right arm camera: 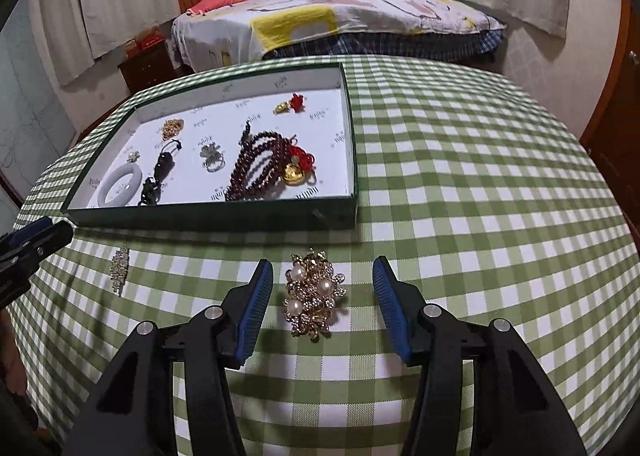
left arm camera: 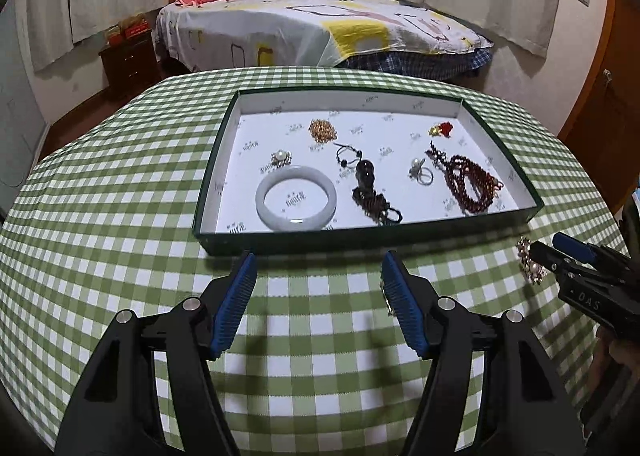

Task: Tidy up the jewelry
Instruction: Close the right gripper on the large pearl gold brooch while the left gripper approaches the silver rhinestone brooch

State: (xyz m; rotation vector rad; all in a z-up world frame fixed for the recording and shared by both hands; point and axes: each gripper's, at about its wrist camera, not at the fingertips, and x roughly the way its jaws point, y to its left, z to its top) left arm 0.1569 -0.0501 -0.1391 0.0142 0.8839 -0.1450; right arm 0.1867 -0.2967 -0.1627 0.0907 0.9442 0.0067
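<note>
A green-walled tray (left arm camera: 280, 242) (right arm camera: 216, 217) with a white floor holds several pieces: a white jade bangle (left arm camera: 296, 197), dark red beads (left arm camera: 472, 183) (right arm camera: 260, 171), a gold chain (left arm camera: 323, 130), a ring (left arm camera: 424, 173). A gold pearl brooch (right arm camera: 314, 298) (left arm camera: 530, 262) lies on the cloth between the open fingers of my right gripper (right arm camera: 323, 292). A small rhinestone piece (right arm camera: 119, 270) (left arm camera: 388, 296) lies by my open, empty left gripper (left arm camera: 318, 284), partly hidden behind its right finger.
The table wears a green-and-white checked cloth (left arm camera: 120, 215). A bed (left arm camera: 312, 27) and a dark nightstand (left arm camera: 128, 63) stand beyond the table's far edge. A wooden door (left arm camera: 600, 103) is at the right.
</note>
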